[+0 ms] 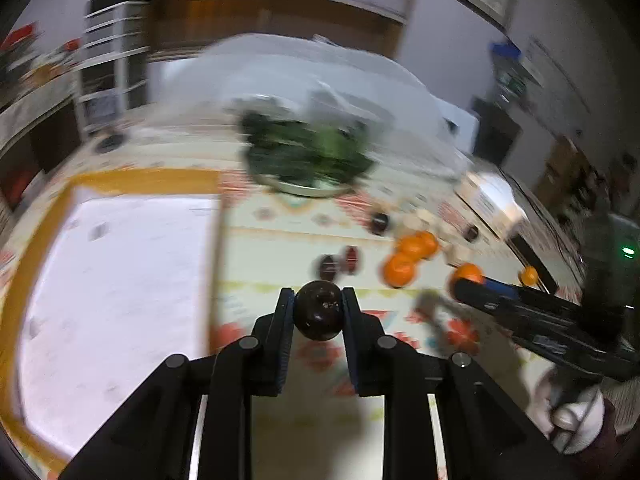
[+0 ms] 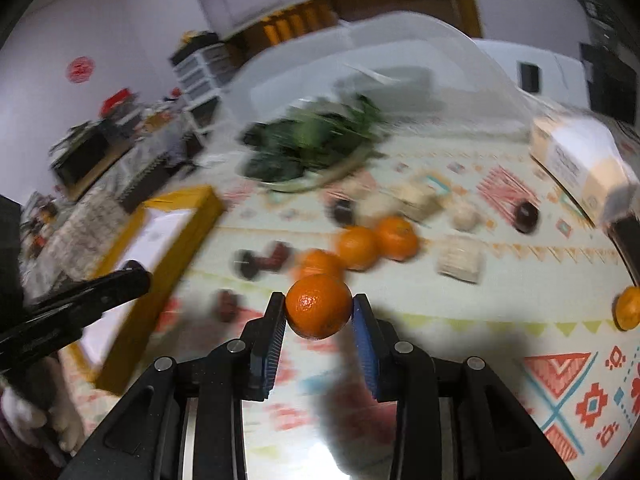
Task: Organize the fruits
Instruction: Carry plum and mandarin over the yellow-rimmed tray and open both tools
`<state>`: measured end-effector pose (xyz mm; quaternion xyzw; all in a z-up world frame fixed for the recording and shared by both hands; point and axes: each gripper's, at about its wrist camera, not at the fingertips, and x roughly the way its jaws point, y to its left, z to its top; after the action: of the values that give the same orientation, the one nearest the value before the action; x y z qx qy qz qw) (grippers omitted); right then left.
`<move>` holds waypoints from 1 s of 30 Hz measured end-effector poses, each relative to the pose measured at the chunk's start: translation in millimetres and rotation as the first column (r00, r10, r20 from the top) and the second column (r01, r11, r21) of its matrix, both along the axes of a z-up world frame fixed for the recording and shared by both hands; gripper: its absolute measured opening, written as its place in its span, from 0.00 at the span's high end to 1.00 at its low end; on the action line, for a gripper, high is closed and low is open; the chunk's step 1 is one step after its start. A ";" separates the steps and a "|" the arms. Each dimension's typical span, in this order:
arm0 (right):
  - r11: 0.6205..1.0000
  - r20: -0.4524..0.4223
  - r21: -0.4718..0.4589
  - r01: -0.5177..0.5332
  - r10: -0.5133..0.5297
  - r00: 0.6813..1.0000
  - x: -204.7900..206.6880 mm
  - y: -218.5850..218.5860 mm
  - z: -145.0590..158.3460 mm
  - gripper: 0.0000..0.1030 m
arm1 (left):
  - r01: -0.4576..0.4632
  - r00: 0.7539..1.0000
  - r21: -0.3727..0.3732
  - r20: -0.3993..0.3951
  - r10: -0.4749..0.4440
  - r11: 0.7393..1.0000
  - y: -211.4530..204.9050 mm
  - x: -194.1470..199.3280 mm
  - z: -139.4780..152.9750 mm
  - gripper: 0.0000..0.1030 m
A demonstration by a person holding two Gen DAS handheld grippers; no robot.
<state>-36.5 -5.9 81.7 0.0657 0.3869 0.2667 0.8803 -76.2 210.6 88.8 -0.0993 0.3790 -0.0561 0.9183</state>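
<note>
My left gripper [image 1: 319, 300] is shut on a dark purple round fruit [image 1: 319, 314] and holds it above the patterned table. My right gripper [image 2: 319, 305] is shut on an orange [image 2: 319, 306], lifted off the table; it also shows in the left wrist view [image 1: 466, 276]. More oranges [image 2: 358, 248] lie grouped mid-table, with dark fruits [image 2: 260, 262] to their left and one [image 2: 525, 216] at the right. A yellow-rimmed white tray [image 1: 120, 280] lies at the left; it also shows in the right wrist view [image 2: 160, 240].
A plate of leafy greens [image 1: 308, 156] stands at the back under a clear dome cover [image 2: 380, 72]. Pale blocks [image 2: 460, 258] and a cardboard box [image 2: 580, 160] lie at the right. One orange [image 2: 628, 308] sits near the right edge.
</note>
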 end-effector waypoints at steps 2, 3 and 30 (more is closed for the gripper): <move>0.998 0.002 0.019 -0.064 0.064 0.998 -10.3 22.9 12.7 0.64 | -0.057 0.998 -0.007 0.001 0.057 0.998 25.5 -11.4 0.3 0.78; 0.994 0.000 0.026 -0.103 0.103 0.995 -15.5 38.4 17.8 0.64 | -0.094 0.996 -0.002 -0.001 0.094 0.996 41.8 -17.9 -1.1 0.78; 0.916 -0.022 -0.122 -0.381 0.382 0.924 -65.9 263.0 -21.2 0.54 | -0.416 0.908 -0.034 -0.060 0.414 0.909 187.2 -75.9 -32.1 0.53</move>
<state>-102.3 257.1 60.5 -0.0663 0.4069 0.4087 0.8143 -152.1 397.8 56.7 -0.2001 0.3713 0.1341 0.8967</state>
